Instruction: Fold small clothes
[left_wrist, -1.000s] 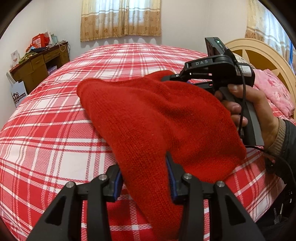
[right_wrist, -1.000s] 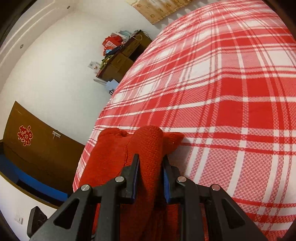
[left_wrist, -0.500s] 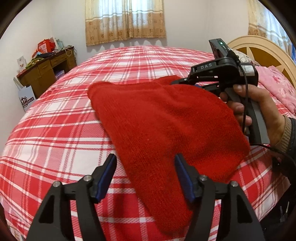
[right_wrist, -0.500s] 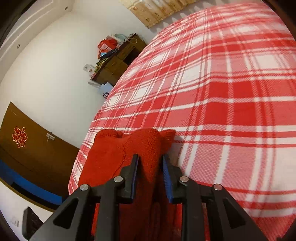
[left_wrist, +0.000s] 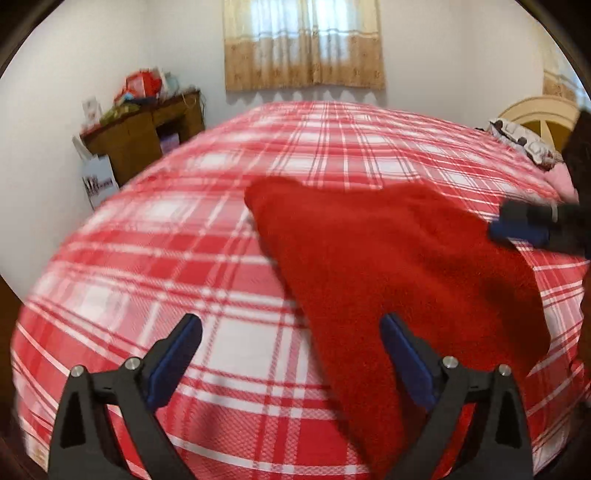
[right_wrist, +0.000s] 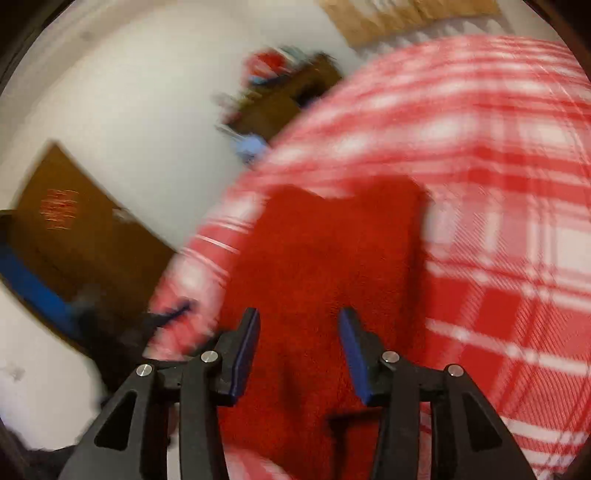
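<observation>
left gripper (left_wrist: 291, 339): jaws wide apart, empty | right gripper (right_wrist: 299, 332): jaws apart, empty | red knit garment (left_wrist: 388, 258): flat on plaid bedspread (left_wrist: 184, 236), 1 o'clock | writing: none readable

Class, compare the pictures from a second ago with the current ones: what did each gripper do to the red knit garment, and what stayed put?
The left gripper let go first and drew back; its jaws now stand wide apart. The right gripper, clamped on the red knit garment until half a second ago, has opened too and pulled away. The garment still lies on the plaid bedspread, now held by neither.
</observation>
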